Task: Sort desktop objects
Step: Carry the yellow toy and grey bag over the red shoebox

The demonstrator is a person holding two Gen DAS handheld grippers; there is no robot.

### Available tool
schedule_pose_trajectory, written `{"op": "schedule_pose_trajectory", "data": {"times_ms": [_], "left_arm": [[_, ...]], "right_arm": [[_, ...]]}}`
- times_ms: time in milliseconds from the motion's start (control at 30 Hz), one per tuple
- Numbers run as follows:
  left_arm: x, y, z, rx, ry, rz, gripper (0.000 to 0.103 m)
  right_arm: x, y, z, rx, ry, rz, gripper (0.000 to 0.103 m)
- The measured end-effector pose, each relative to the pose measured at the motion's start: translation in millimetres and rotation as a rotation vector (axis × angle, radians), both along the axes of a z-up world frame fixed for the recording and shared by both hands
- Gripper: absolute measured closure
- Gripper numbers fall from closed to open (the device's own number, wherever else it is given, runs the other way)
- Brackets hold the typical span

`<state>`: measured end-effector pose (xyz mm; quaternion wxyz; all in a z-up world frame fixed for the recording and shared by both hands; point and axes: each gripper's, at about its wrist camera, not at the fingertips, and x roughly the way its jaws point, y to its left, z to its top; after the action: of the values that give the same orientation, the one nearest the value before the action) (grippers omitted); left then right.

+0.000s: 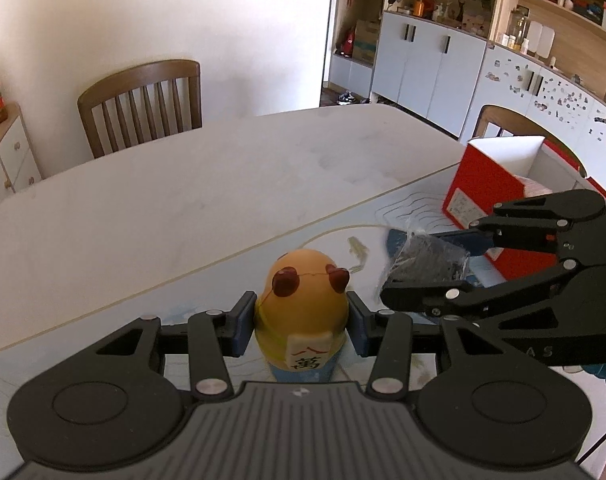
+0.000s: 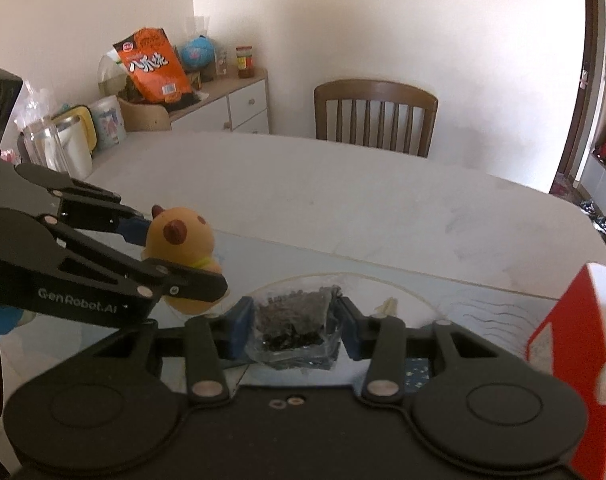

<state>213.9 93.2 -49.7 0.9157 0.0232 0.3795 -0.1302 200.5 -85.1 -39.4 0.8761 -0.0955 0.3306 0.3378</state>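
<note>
Left hand-held gripper [image 1: 301, 322] squeezes our yellow egg-shaped toy figure [image 1: 303, 312] | right hand-held gripper [image 2: 291, 326] squeezes clear crinkly packet of dark bits [image 2: 293, 326] | both up off the table [image 1: 183, 208], we think for the red cardboard box [image 1: 499, 184]

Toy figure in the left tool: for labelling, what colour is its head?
Orange-yellow toy figure, brown ears; left wrist view.

An upright orange capybara figurine [image 1: 301, 316] and a clear packet of dark bits [image 2: 293, 330], both clamped above the table.
</note>
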Motion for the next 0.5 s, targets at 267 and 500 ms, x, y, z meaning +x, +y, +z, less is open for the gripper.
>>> {"op": "schedule_pose_trajectory", "data": {"times_ms": [267, 500], "left_arm": [[-15, -23, 18, 0.011, -0.011, -0.010, 0.057], [-27, -45, 33, 0.010, -0.013, -0.024, 0.057]], "right_arm": [[-15, -26, 22, 0.014, -0.019, -0.012, 0.060], [-28, -48, 40, 0.013, -0.030, -0.028, 0.060]]}}
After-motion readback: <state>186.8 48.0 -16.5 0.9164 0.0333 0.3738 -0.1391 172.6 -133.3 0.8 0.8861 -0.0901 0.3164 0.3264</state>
